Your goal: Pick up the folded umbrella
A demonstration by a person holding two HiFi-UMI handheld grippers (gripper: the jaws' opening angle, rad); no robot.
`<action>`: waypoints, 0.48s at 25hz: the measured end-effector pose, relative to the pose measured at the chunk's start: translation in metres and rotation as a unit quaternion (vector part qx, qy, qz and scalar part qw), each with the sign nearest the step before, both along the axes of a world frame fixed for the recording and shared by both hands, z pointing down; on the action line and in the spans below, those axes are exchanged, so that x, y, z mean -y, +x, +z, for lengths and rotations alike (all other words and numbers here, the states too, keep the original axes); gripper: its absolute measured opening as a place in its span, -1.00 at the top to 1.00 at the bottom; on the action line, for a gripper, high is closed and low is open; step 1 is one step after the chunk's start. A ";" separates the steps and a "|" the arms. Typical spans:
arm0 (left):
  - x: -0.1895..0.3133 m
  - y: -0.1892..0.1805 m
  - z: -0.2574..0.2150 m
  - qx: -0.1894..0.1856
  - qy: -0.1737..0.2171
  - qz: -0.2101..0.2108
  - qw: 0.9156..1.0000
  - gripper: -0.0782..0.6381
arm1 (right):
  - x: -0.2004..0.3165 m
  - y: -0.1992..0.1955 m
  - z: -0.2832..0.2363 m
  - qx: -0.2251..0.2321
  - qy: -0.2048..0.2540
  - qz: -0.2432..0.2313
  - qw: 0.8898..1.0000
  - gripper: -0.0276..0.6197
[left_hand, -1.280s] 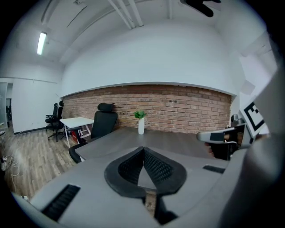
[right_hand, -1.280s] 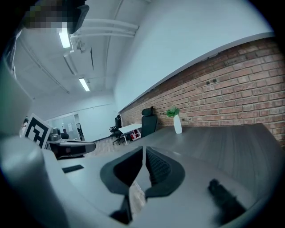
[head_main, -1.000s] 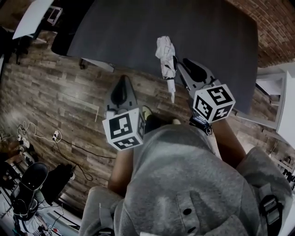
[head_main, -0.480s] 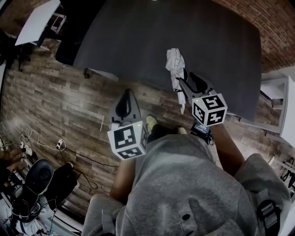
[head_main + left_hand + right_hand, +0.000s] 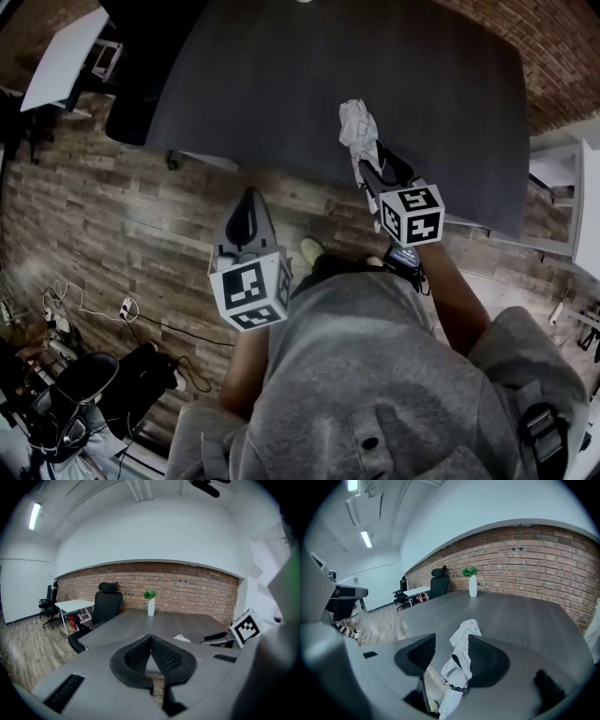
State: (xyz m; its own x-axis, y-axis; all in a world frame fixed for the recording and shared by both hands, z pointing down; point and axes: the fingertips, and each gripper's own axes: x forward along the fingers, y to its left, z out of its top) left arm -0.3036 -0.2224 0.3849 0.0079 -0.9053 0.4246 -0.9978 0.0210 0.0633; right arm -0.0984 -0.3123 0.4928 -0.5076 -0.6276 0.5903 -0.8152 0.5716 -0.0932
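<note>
The folded umbrella of pale, crumpled fabric with a white handle (image 5: pixel 355 129) lies at the near edge of the broad dark grey counter (image 5: pixel 281 75), its cloth end over the top and its handle end reaching back past the edge, above the wood-plank floor (image 5: pixel 112 216); whether the cloth rests its full weight on the counter cannot be told. The right gripper (image 5: pixel 380 169) straddles the umbrella, and its jaws have just been opening; in the right gripper view the umbrella (image 5: pixel 459 667) stands between the two black ribbed pads of the right gripper (image 5: pixel 451 639), touching the pad at that view's right, with a clear gap to the other, so the jaws are parted and not clamped on it. The left gripper (image 5: pixel 249 195) hangs well apart to the left, off the counter and over the floor; in its own view the left gripper (image 5: pixel 151 637) has its jaws closed tip to tip with nothing between them. Each gripper carries a white cube with black square markers, and the person's grey hooded top (image 5: pixel 375 375) fills the lower part of the head view. Beyond the counter stand a black office chair (image 5: pixel 105 604), a white vase with a green plant (image 5: pixel 150 606) and a red brick wall (image 5: pixel 187 590).
</note>
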 end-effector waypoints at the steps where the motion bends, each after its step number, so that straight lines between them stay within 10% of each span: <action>1: 0.001 -0.002 0.001 0.001 0.000 0.002 1.000 0.74 | 0.001 0.000 0.002 -0.001 -0.001 0.005 1.000 0.26; 12: 0.007 -0.002 0.010 -0.022 -0.001 0.027 0.999 0.74 | 0.003 0.009 0.049 -0.032 -0.037 0.041 0.998 0.21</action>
